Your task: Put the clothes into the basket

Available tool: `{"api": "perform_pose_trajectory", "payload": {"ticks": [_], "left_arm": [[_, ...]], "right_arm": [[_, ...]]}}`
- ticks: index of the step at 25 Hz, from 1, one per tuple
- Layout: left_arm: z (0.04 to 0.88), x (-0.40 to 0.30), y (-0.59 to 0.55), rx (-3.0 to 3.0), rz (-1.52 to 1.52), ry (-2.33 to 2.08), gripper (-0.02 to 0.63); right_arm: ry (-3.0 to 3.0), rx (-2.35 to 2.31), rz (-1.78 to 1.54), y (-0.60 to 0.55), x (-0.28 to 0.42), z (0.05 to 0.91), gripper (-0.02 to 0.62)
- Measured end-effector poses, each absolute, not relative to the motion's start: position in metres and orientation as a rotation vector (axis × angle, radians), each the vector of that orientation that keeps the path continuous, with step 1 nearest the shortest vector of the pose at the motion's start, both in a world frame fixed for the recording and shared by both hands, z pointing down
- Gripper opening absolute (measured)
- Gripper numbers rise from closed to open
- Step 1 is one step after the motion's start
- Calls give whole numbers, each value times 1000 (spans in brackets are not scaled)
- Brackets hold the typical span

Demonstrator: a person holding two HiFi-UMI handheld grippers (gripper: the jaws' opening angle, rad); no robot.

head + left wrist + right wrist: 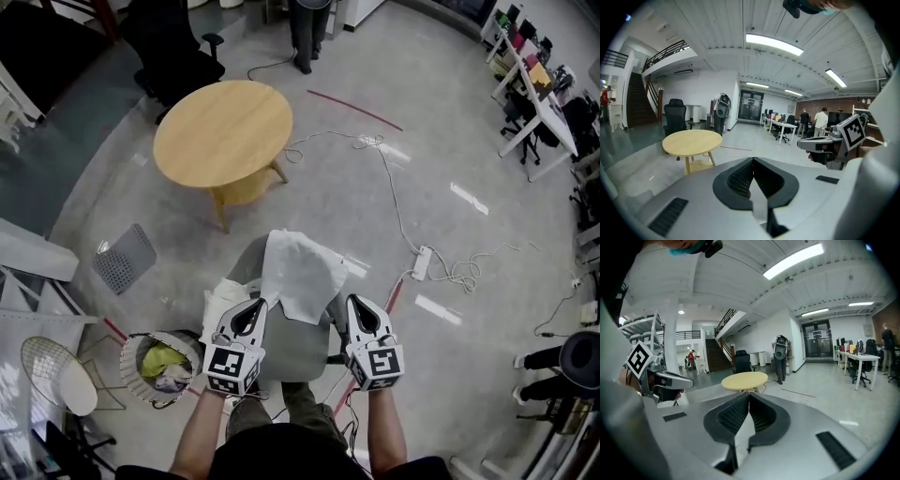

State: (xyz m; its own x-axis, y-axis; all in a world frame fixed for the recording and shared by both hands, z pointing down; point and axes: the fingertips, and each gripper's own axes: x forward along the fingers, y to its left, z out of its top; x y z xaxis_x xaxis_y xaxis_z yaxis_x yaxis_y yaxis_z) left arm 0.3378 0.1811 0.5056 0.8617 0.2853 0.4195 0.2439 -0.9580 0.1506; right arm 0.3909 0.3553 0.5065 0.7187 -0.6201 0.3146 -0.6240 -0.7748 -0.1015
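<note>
White cloth (300, 272) is draped over grey chair (295, 349) at scene centre. Long axis runs near-to-far, far end toward round table (223, 131).

Step looks like the reach, with no grasp made yet. Left gripper (255, 305) tip sits just beside cloth's left edge, right gripper (354, 300) just beside its right edge. Both pairs of jaws are closed tight, nothing clearly pinched.

Next move likely: open jaws, bite cloth's near edge, lift, carry left to basket (128, 364) at near left, where a yellow-green garment (161, 358) already lies.
</note>
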Motion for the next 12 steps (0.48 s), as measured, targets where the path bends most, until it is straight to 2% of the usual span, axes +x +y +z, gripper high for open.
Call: {"api": "perform_pose_trajectory", "payload": {"ticks": [12], "left_arm": [[568, 366, 171, 2910, 855, 318, 8]], "right_arm": [[-1144, 2859, 691, 346, 447, 596, 28]]}}
